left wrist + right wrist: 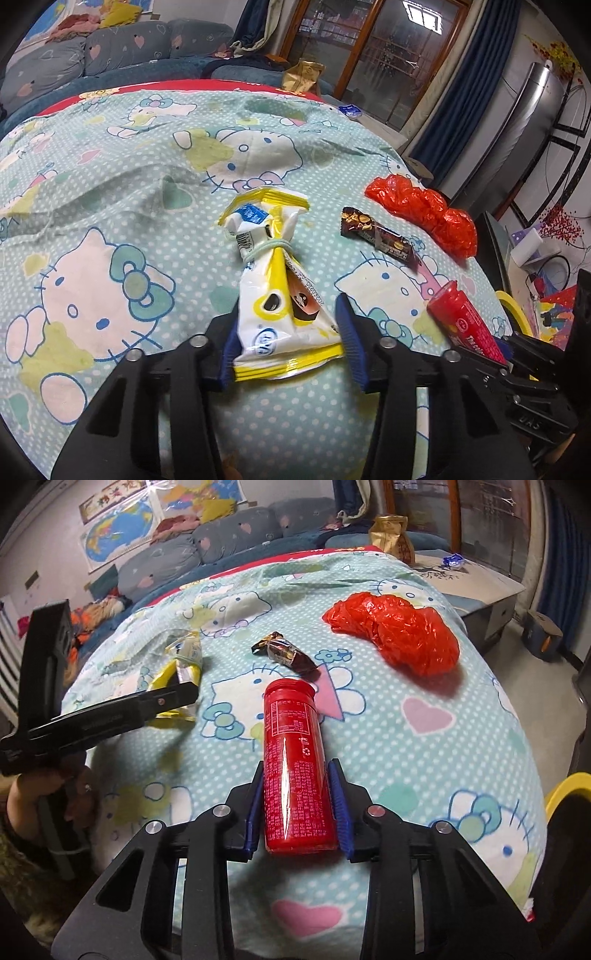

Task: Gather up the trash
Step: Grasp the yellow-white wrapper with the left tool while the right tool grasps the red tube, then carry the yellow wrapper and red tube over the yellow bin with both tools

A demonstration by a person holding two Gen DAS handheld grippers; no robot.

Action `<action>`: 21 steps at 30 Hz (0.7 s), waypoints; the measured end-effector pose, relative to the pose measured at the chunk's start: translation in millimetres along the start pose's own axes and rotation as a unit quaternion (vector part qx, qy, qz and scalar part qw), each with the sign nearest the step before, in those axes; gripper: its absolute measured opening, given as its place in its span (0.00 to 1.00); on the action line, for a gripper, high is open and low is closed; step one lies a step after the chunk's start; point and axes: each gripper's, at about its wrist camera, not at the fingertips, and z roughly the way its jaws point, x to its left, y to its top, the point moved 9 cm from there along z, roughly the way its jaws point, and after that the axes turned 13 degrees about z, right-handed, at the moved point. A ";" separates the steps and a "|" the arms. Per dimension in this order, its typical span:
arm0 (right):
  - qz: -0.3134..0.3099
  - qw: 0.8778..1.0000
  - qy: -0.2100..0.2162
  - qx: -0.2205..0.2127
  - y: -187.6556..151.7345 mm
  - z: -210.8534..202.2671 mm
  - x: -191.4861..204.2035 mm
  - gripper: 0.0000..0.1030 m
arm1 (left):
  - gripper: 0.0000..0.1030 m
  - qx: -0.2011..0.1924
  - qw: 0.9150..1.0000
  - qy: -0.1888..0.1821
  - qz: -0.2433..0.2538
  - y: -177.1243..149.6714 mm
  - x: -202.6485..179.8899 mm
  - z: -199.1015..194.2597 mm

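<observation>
A white and yellow snack wrapper (280,295), tied round the middle with a pale band, lies on the Hello Kitty cloth (110,184). My left gripper (288,306) is shut on its near end, with both blue pads against its sides. A red tube (295,760) lies lengthwise between the pads of my right gripper (297,766), which is shut on it. In the left wrist view the red tube (465,321) shows at the right edge. A brown candy wrapper (286,651) and a crumpled red plastic bag (399,631) lie further back, with neither gripper touching them.
A gold paper bag (393,541) stands at the far edge of the cloth. Beyond it is a sofa (110,48). A low grey table (480,579) with a small blue and white object sits at the back right. A person's hand (40,786) holds the left gripper's handle.
</observation>
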 end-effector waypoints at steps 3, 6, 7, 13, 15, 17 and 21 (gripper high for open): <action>0.010 1.000 0.006 -0.005 -3.2 -5.5 2.2 0.25 | 0.31 -0.004 1.000 -0.003 -0.001 1.0 -0.3 -3.7; 0.017 1.000 0.013 -0.009 -6.1 -10.8 4.7 0.25 | 0.24 -0.010 1.000 -0.008 0.000 3.2 -1.3 -9.6; 0.020 1.000 0.017 -0.010 -7.1 -13.0 5.5 0.24 | 0.24 -0.014 1.000 -0.011 0.000 4.7 -2.4 -11.6; 0.037 0.999 0.026 -0.029 -6.1 -27.5 4.7 0.24 | 0.23 -0.036 0.999 -0.030 0.008 15.4 -15.6 -25.1; 0.043 0.998 0.025 -0.034 -4.8 -32.1 2.1 0.24 | 0.23 -0.042 0.998 -0.037 0.013 19.5 -22.4 -28.9; 0.049 0.998 0.024 -0.040 -2.9 -37.7 -2.0 0.24 | 0.23 -0.048 0.998 -0.046 0.019 23.5 -30.6 -32.9; 0.066 0.996 0.025 -0.055 1.5 -50.3 -12.9 0.24 | 0.23 -0.056 0.996 -0.059 0.028 29.1 -44.7 -38.3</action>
